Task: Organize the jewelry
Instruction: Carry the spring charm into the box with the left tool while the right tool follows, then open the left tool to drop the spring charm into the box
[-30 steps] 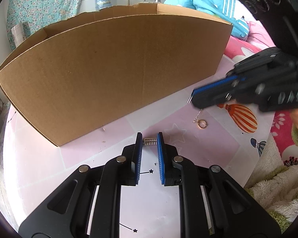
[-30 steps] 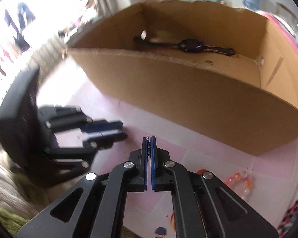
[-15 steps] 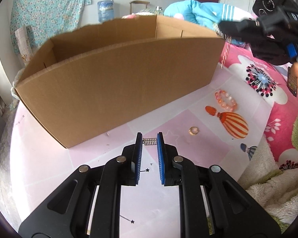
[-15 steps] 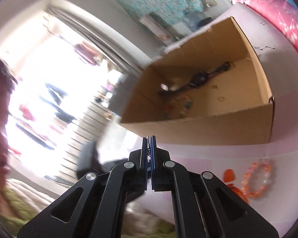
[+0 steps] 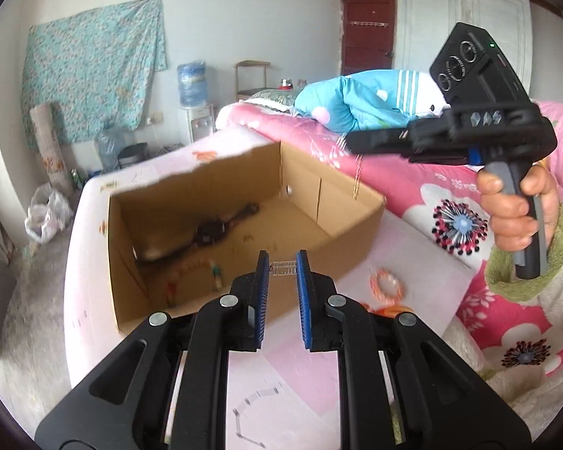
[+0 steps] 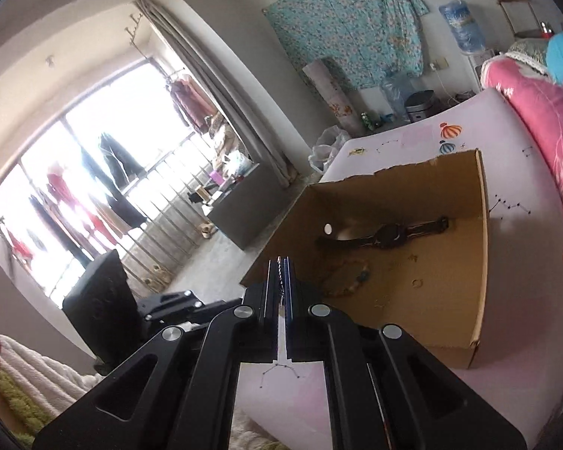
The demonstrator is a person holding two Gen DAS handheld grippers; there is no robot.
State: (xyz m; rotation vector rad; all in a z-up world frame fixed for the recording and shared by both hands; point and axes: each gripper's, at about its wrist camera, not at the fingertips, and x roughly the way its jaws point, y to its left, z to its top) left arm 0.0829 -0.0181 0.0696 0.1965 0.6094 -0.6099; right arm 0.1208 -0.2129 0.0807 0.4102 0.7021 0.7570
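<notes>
Left wrist view: the right gripper (image 5: 351,141) hovers above the cardboard box (image 5: 356,221), fingers pinching a thin chain (image 5: 357,174) that hangs straight down over its far right corner. The left gripper (image 5: 282,268), fingers spread, waits nearer.

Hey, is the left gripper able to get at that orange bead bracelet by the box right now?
Probably yes: the left gripper is open and holds nothing, and the orange bead bracelet lies uncovered on the mat beside the cardboard box.
</notes>
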